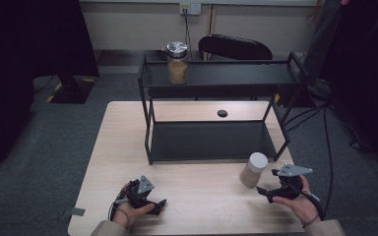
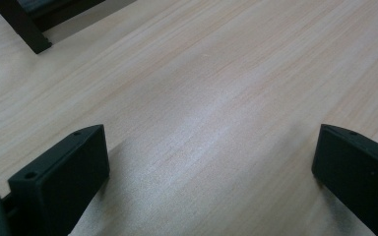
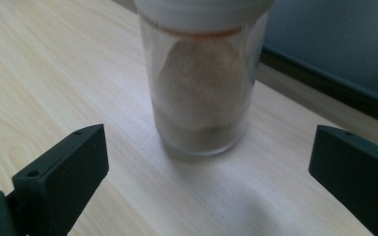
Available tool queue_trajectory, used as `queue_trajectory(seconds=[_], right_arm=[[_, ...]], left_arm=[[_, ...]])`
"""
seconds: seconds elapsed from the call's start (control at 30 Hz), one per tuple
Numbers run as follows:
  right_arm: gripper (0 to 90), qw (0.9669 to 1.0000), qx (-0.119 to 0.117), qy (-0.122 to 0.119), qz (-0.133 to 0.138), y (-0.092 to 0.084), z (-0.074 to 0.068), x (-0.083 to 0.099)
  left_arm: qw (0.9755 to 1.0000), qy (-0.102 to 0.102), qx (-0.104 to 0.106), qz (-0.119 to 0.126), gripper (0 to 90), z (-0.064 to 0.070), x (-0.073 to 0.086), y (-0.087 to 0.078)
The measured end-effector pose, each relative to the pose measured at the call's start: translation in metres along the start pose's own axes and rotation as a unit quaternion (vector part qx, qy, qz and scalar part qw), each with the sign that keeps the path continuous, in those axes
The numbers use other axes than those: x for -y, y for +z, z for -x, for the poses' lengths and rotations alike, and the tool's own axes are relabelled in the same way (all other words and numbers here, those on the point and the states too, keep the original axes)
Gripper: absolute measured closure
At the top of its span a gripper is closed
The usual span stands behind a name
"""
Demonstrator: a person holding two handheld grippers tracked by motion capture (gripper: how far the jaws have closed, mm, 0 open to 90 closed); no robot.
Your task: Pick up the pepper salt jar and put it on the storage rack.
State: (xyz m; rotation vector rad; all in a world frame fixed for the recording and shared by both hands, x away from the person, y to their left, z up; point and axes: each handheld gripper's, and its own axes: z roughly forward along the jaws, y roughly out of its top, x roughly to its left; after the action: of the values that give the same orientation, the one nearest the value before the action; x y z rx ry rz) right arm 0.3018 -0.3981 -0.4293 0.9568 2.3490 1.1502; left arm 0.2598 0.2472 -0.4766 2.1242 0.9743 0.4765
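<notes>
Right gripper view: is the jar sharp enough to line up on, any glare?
Right gripper view: the jar is soft, slightly blurred, its white lid cropped at the top; no harsh glare. Left gripper view: a pale sheen on the table. High view: dim, dark corners, jar readable.

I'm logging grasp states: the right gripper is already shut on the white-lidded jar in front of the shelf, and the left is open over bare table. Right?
Not quite. The right gripper is open: in the right gripper view its jaws stand wide apart, short of the white-lidded jar. The left gripper is open over bare table, as you said.
</notes>
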Motion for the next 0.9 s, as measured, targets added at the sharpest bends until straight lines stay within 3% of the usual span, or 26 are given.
queue_trajectory(seconds=[0.53,0.7,0.9], right_arm=[[0.9,0.9993,-0.011,0.018,0.031,0.013,0.004,-0.020],[7.8,0.9987,-0.015,0.016,0.047,0.017,0.008,-0.023],[21.0,0.9984,-0.021,-0.011,0.052,0.022,0.011,-0.028]], left_arm=[[1.0000,0.000,0.000,0.000,0.0,0.000,0.000,0.000],[1.0000,0.000,0.000,0.000,0.0,0.000,0.000,0.000],[1.0000,0.000,0.000,0.000,0.0,0.000,0.000,0.000]])
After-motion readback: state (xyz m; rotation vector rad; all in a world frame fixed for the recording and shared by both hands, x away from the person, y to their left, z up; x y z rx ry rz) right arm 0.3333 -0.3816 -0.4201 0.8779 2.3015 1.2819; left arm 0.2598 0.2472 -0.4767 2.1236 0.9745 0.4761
